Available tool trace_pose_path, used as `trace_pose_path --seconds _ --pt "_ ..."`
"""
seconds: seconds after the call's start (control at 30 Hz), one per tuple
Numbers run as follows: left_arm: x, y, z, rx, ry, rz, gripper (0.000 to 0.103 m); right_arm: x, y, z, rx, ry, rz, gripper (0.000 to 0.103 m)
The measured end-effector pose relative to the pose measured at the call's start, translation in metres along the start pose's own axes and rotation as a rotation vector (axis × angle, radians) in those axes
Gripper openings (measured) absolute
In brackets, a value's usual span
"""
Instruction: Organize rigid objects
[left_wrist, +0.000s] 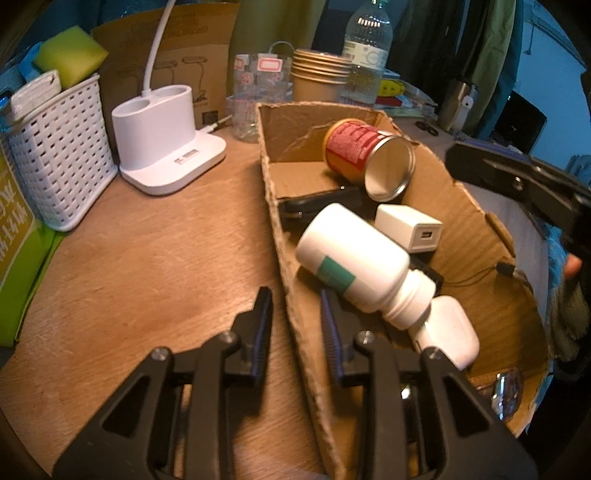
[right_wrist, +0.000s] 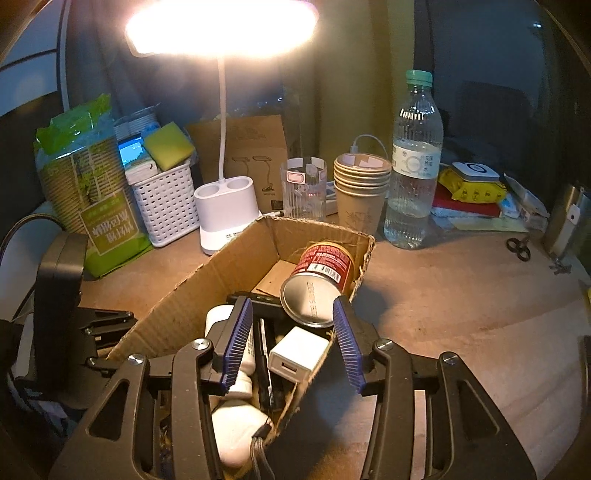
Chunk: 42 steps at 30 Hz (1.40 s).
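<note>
An open cardboard box (left_wrist: 476, 236) (right_wrist: 236, 251) on the wooden table holds a red tin can on its side (left_wrist: 364, 155) (right_wrist: 317, 280), a white pill bottle (left_wrist: 362, 262) (right_wrist: 245, 354), a white USB charger (left_wrist: 410, 227) (right_wrist: 297, 356), a white earbud case (left_wrist: 448, 336) (right_wrist: 236, 432) and a dark flat device (left_wrist: 317, 205). My left gripper (left_wrist: 295, 317) straddles the box's left wall, one finger on each side, jaws partly apart. My right gripper (right_wrist: 293, 343) is open and empty, above the box's right wall; it also shows at the right of the left wrist view (left_wrist: 524, 181).
A white lamp base (left_wrist: 166, 147) (right_wrist: 227, 218), white basket (left_wrist: 61, 155) (right_wrist: 164, 203), glass (right_wrist: 304, 188), stacked paper cups (left_wrist: 319, 74) (right_wrist: 360, 192) and water bottle (right_wrist: 415, 162) stand behind the box. A green pack (right_wrist: 92, 184) is at left. Scissors (right_wrist: 519, 248) lie at right.
</note>
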<state>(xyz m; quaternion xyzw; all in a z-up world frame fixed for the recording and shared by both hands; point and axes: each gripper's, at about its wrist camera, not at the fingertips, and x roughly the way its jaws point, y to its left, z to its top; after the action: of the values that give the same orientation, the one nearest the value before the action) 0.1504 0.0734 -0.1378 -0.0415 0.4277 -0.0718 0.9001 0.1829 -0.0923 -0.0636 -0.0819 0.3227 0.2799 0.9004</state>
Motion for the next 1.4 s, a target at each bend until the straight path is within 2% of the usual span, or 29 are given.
trace_pose_path --seconds 0.2,0.37,0.47,0.73,0.8,0.87,1.0,1.17,1.2,1.27,1.33,1.4 --pt "0.000 -0.006 0.001 0.022 -0.009 0.028 0.030 -0.016 -0.008 -0.008 0.014 -0.011 -0.020 0.053" --pt "-0.001 -0.003 0.000 -0.004 -0.007 0.086 0.049 -0.032 -0.023 -0.018 0.028 -0.016 -0.056 0.054" --pt "-0.005 -0.004 -0.002 -0.012 -0.022 0.121 0.050 -0.040 -0.033 -0.025 0.049 -0.021 -0.070 0.055" --pt "-0.032 -0.007 -0.009 -0.051 -0.090 0.155 0.051 -0.060 -0.045 -0.034 0.080 -0.061 -0.099 0.055" --pt "-0.038 -0.007 -0.009 -0.062 -0.110 0.165 0.051 -0.068 -0.046 -0.034 0.079 -0.079 -0.103 0.057" --pt "-0.047 -0.008 -0.008 -0.072 -0.136 0.170 0.051 -0.075 -0.045 -0.033 0.075 -0.096 -0.110 0.063" --pt "-0.063 -0.014 -0.007 -0.078 -0.164 0.162 0.052 -0.090 -0.041 -0.031 0.068 -0.125 -0.123 0.064" --pt "-0.094 -0.028 -0.002 -0.072 -0.254 0.174 0.053 -0.111 -0.034 -0.027 0.062 -0.162 -0.135 0.064" --pt "-0.100 -0.031 -0.001 -0.070 -0.269 0.173 0.054 -0.115 -0.032 -0.026 0.061 -0.170 -0.136 0.064" --pt "-0.113 -0.037 0.000 -0.065 -0.301 0.164 0.064 -0.125 -0.027 -0.025 0.059 -0.188 -0.134 0.064" --pt "-0.122 -0.042 0.001 -0.059 -0.323 0.156 0.070 -0.132 -0.023 -0.024 0.055 -0.197 -0.135 0.064" --pt "-0.129 -0.048 0.001 -0.049 -0.328 0.149 0.070 -0.139 -0.020 -0.023 0.052 -0.206 -0.135 0.064"
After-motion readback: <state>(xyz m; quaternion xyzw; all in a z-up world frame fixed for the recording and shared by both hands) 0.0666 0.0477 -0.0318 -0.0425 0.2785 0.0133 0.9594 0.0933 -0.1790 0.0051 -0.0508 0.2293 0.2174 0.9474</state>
